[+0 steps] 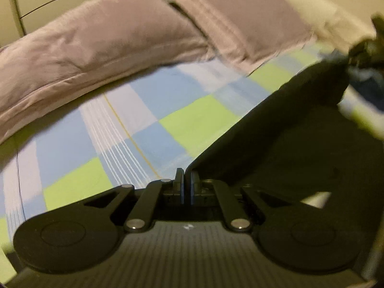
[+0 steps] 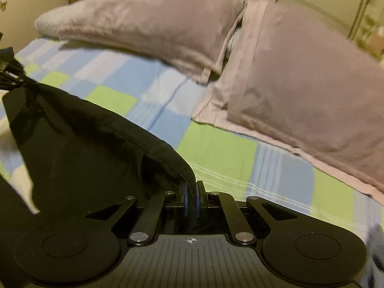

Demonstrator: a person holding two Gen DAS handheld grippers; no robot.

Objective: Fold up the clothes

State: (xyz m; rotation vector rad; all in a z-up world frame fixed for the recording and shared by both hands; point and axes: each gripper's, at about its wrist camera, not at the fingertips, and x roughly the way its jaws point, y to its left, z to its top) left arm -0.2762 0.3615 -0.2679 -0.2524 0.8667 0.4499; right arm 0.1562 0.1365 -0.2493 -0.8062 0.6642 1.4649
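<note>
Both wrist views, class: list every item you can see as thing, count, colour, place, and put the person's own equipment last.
Soft mauve fabric pillows: two, mauve, side by side along the far side of the bed, ends overlapping.
Checked blue, green and white bedsheet: one, spread under everything.
Black fabric garment: one, black, lifted above the sheet, stretched between both grippers.
Cream wall: behind the pillows.
Left hand-held gripper: one, black, shut on the garment's edge.
Right hand-held gripper: one, black, shut on the garment's other edge.
</note>
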